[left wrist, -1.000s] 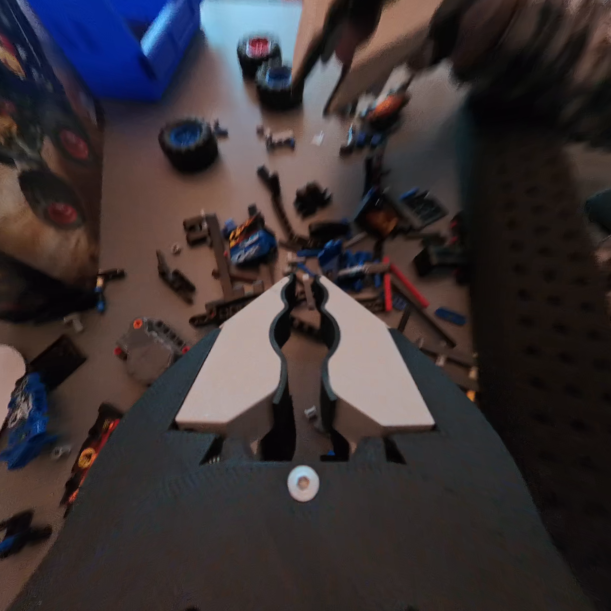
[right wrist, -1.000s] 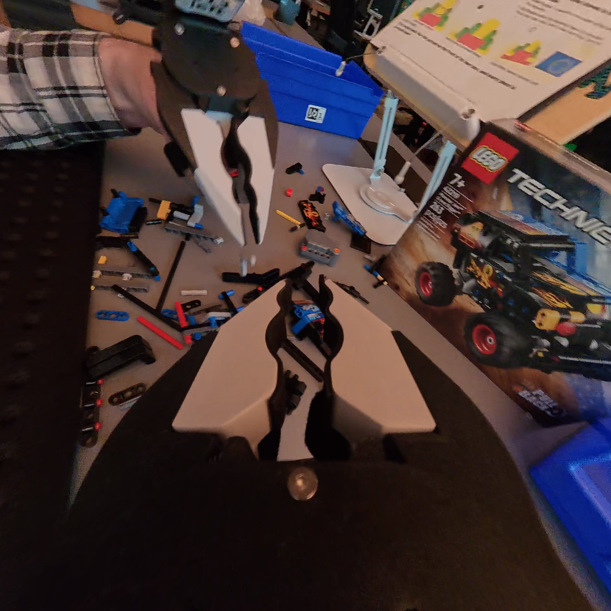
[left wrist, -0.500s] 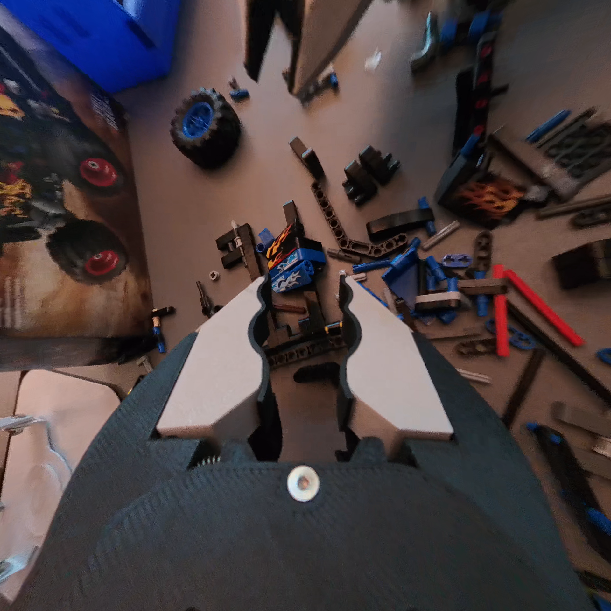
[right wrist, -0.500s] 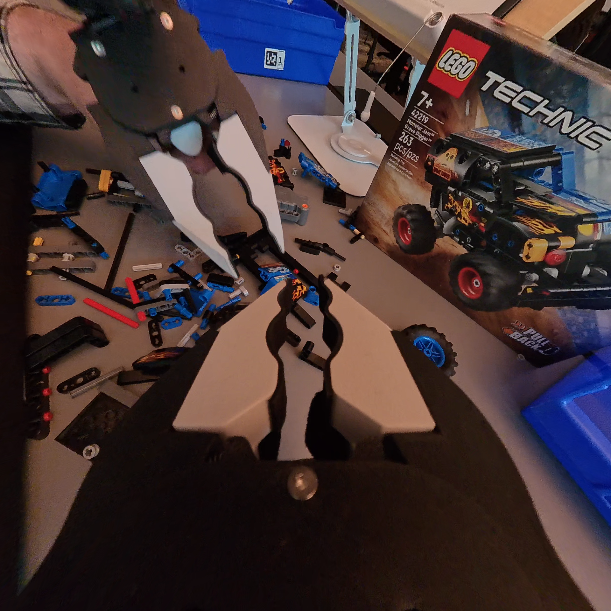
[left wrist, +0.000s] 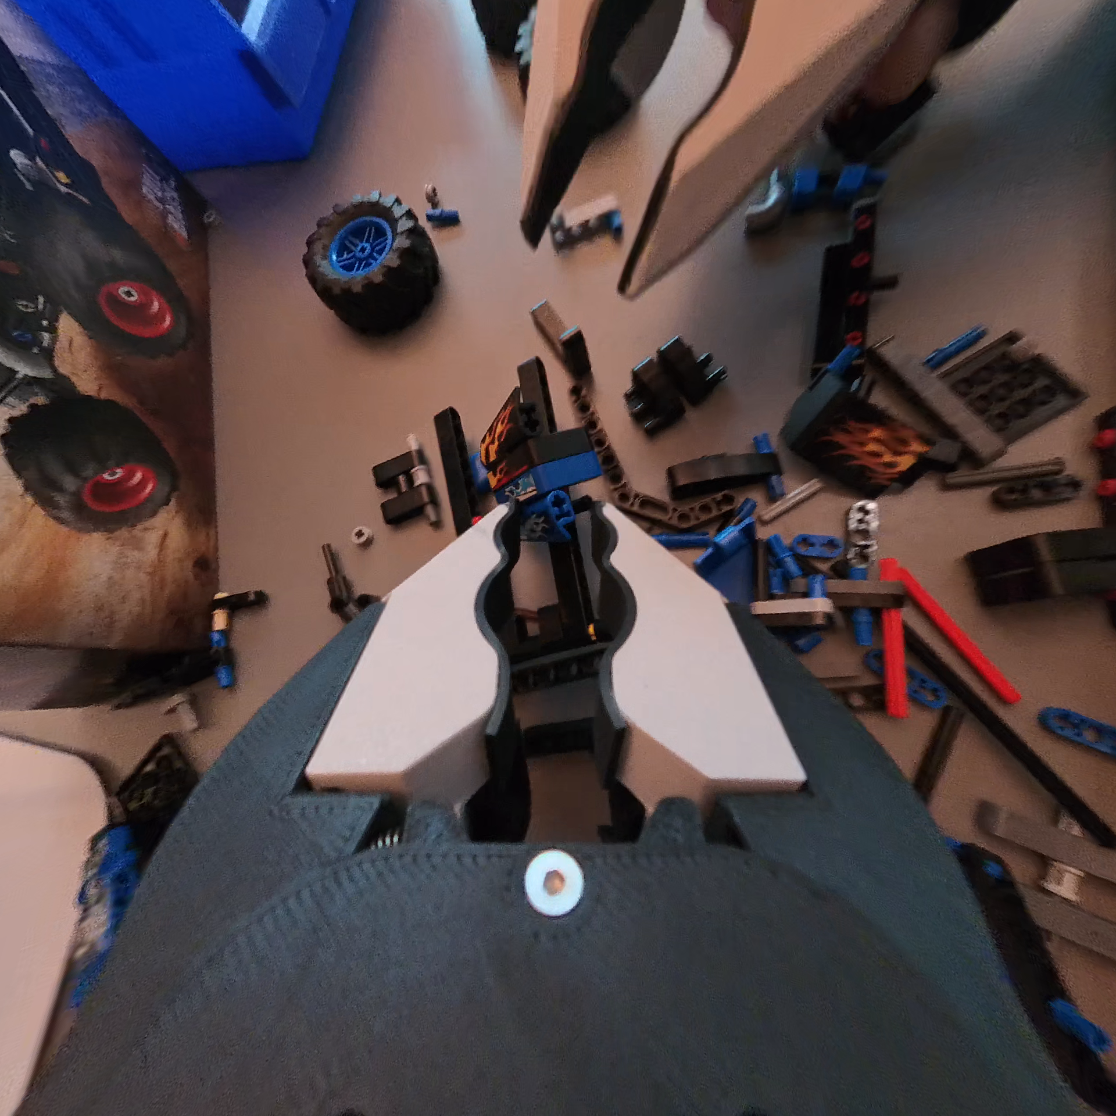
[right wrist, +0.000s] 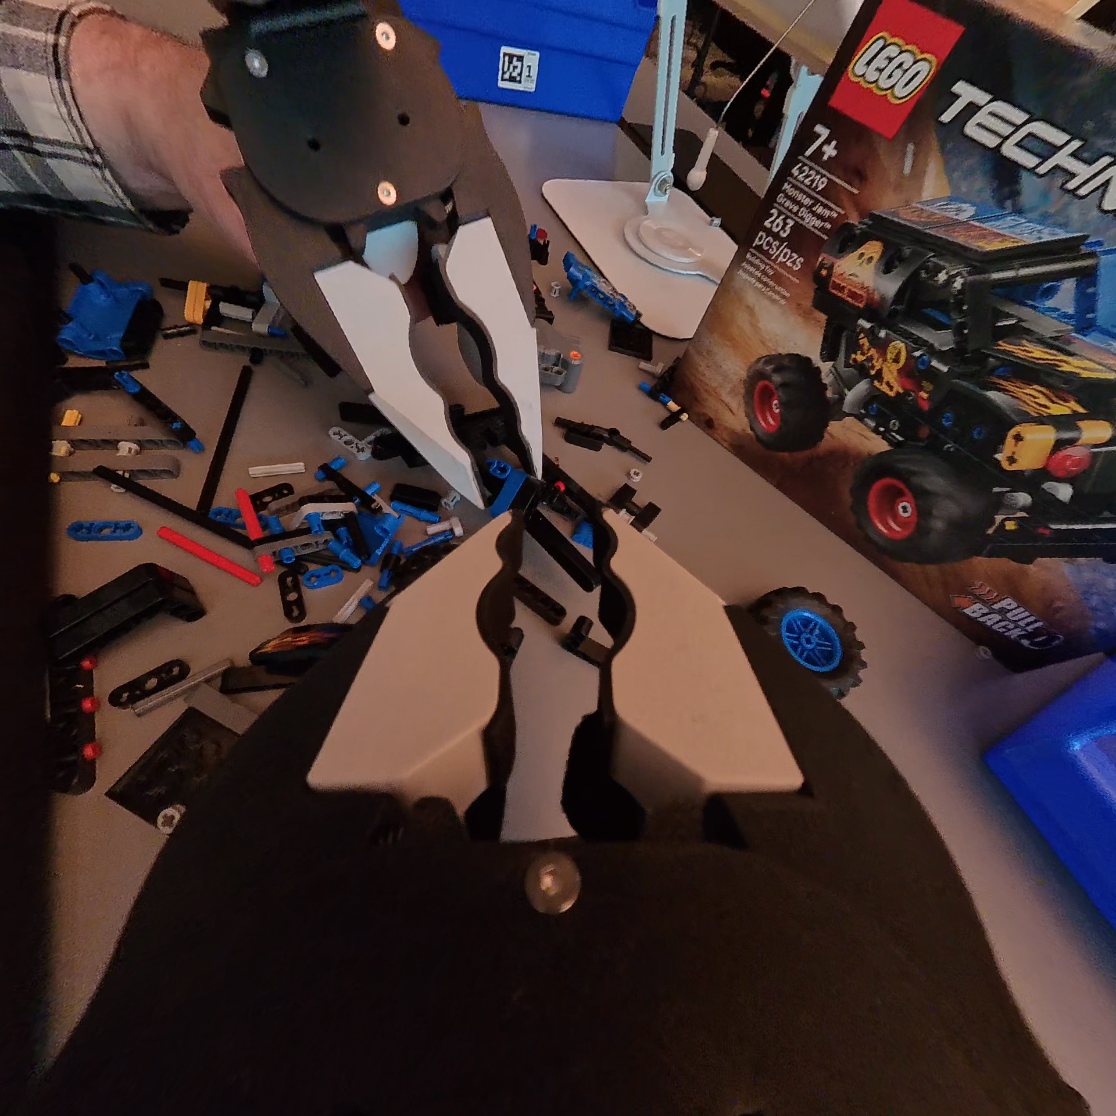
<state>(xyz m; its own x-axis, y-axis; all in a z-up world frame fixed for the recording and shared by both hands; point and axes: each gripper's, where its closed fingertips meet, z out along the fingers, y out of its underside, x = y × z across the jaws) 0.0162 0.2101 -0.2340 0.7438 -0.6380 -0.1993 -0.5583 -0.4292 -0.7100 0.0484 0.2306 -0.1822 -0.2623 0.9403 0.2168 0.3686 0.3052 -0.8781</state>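
My left gripper point(left wrist: 554, 513) has its jaws closed in on the blue end of a small blue and black assembly point(left wrist: 537, 465) with a flame sticker. The pads point(left wrist: 504, 574) touch it on both sides, and it rests among loose parts on the grey table point(left wrist: 302, 423). In the right wrist view the left gripper point(right wrist: 507, 490) comes down from the upper left, held by a hand point(right wrist: 139, 121), with the assembly point(right wrist: 513, 483) between its tips. My right gripper point(right wrist: 555, 516) is open and empty, its tips just short of the assembly. It also hangs at the top of the left wrist view point(left wrist: 577, 266).
A black tyre with a blue hub point(left wrist: 371, 266) lies beside the toy truck box point(right wrist: 906, 392). Blue bins point(right wrist: 543, 36) stand at the back and right. A white lamp base point(right wrist: 628, 253) is behind. Red axles point(left wrist: 948, 634), beams and pins lie scattered. A black perforated panel point(right wrist: 24, 543) borders the left. About 7 cm separates my left fingertips from my right.
My left gripper opened, moved forward and down onto the assembly, then narrowed around it. My right gripper moved in toward the same assembly from the other side.
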